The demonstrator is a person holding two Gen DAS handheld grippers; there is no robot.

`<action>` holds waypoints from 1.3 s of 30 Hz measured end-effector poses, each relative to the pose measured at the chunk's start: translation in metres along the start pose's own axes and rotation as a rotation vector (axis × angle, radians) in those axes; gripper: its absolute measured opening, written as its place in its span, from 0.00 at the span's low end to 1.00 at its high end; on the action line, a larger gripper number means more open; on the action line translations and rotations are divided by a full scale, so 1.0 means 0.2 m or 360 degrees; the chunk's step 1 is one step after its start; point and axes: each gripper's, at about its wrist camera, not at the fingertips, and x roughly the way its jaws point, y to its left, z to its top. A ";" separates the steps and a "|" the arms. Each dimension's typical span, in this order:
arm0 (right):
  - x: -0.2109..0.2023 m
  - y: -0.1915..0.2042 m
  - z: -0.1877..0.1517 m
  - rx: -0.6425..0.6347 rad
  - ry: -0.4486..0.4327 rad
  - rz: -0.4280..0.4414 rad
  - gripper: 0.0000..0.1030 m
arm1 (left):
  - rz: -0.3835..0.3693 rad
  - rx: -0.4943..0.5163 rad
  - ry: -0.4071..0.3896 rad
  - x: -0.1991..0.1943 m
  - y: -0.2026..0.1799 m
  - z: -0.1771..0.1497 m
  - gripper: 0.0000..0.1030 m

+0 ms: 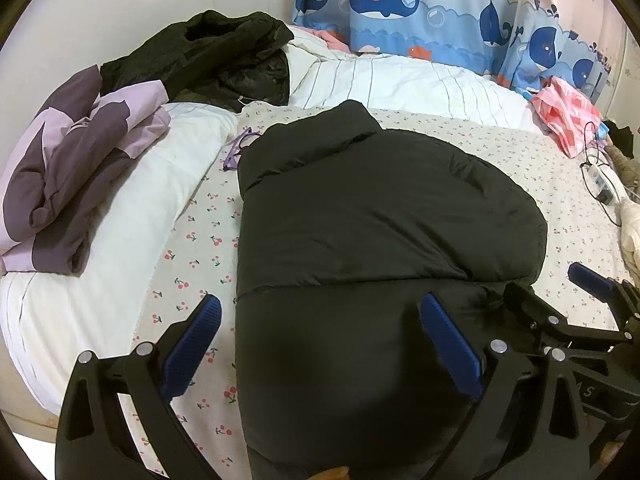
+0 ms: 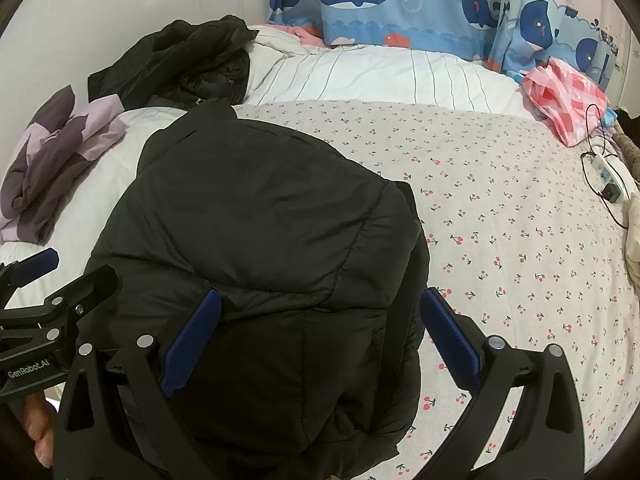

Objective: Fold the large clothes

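Note:
A black puffer jacket (image 1: 360,216) lies on the cherry-print bed sheet (image 1: 192,248), collar toward the far side, its sides folded in. It also shows in the right wrist view (image 2: 260,240). My left gripper (image 1: 320,344) is open over the jacket's near left part, its jaws wide apart and holding nothing. My right gripper (image 2: 320,340) is open over the jacket's near right part, also empty. The right gripper shows at the right edge of the left wrist view (image 1: 592,300), and the left gripper at the left edge of the right wrist view (image 2: 40,288).
A purple garment (image 1: 72,176) and a dark jacket (image 1: 208,56) lie on the white duvet (image 1: 132,200) at the left. Purple glasses (image 1: 238,148) lie by the collar. A pink bag (image 1: 568,112), a power strip with cables (image 1: 600,180) and whale curtains (image 1: 420,4) are at the right and back.

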 end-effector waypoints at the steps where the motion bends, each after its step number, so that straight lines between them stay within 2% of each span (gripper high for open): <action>1: 0.00 0.00 0.00 -0.0001 0.0001 0.0000 0.93 | 0.0002 0.0003 0.0000 0.00 0.00 0.00 0.93; 19: 0.00 0.00 0.00 -0.0003 0.0001 0.0002 0.93 | 0.0045 0.0024 -0.0042 -0.03 -0.01 0.01 0.93; 30: 0.00 0.00 0.00 -0.0002 0.0000 -0.0001 0.93 | 0.0002 -0.0006 -0.0069 -0.05 0.01 0.01 0.93; 39: 0.00 0.00 0.00 -0.0001 0.0001 0.0000 0.93 | 0.0078 0.0023 -0.0069 -0.04 -0.01 0.01 0.93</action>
